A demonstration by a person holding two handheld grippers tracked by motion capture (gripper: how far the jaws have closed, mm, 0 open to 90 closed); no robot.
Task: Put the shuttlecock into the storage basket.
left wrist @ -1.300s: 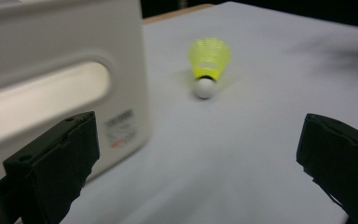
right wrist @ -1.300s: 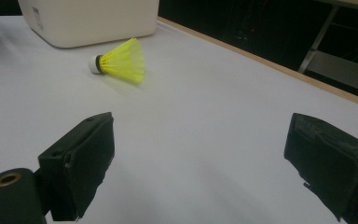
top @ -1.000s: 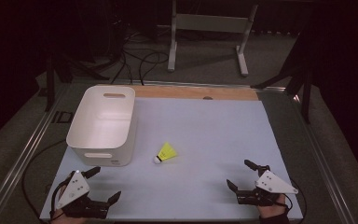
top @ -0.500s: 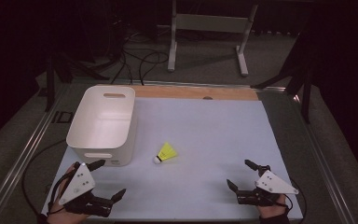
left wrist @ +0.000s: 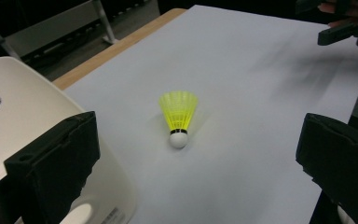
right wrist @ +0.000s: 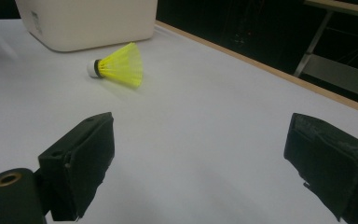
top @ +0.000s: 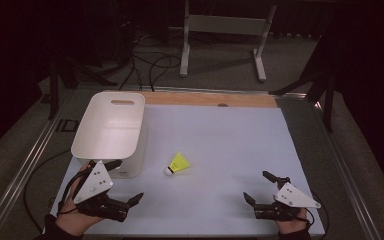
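A yellow shuttlecock (top: pixel 179 164) with a white cork lies on its side on the white mat (top: pixel 225 140), just right of a white plastic bin (top: pixel 111 131). My left gripper (top: pixel 129 180) hovers open at the near left, beside the bin's near corner, and points at the shuttlecock (left wrist: pixel 179 116). Between its wide black jaws, the left gripper (left wrist: pixel 200 154) has nothing. The bin (left wrist: pixel 23 102) fills the left of that view. My right gripper (top: pixel 255 185) rests open at the near right, well away from the shuttlecock (right wrist: pixel 119 66). The right gripper (right wrist: pixel 205 154) holds nothing.
A wooden strip (top: pixel 210 99) borders the mat's far edge. Beyond the table stand a metal frame (top: pixel 225 25) and floor cables (top: pixel 150 65). The bin (right wrist: pixel 88 23) is the only tall thing on the mat. The right hand's gripper (left wrist: pixel 345 28) shows far off in the left gripper view.
My left gripper has lifted and moved forward and right, toward the bin's near corner and the shuttlecock. The right gripper and the shuttlecock have stayed put.
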